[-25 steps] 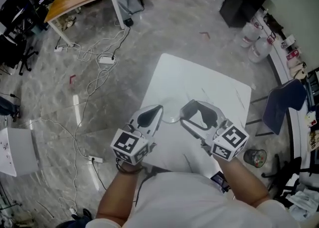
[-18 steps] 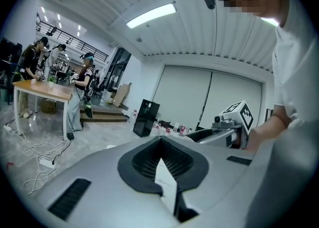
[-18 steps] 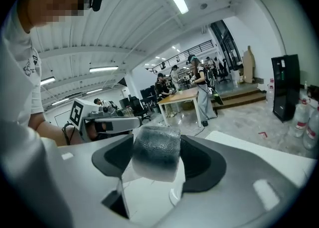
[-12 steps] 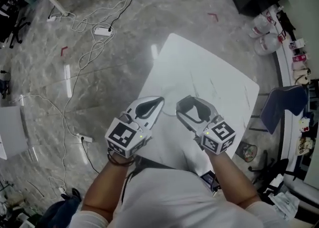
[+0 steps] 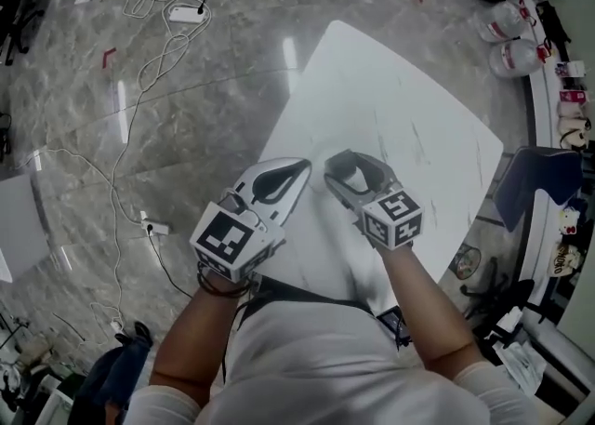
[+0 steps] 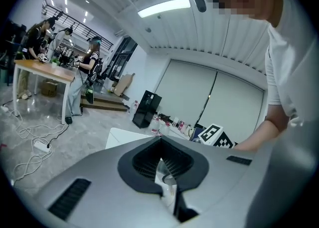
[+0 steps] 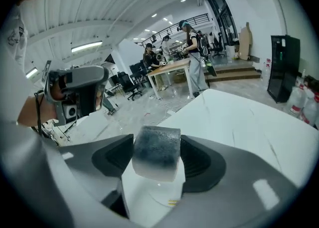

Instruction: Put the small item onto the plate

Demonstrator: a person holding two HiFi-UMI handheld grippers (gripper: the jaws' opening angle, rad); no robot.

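Note:
My right gripper is shut on a small dark grey block, held a little above the near-left part of the white table. Directly under the block lies a clear round plate with a small sticker; it is barely visible in the head view. My left gripper hovers just left of the right one with its jaws together. Clear plastic shows through the slit between them, and I cannot tell whether it is pinched.
Cables and a power strip lie on the marble floor to the left. A blue chair and water jugs stand right of the table. People work at a wooden table far behind; a black cabinet stands at the right.
Both grippers have drawn closer together over the table's near-left corner, the right one shifting left with the block. The head view has tilted further down.

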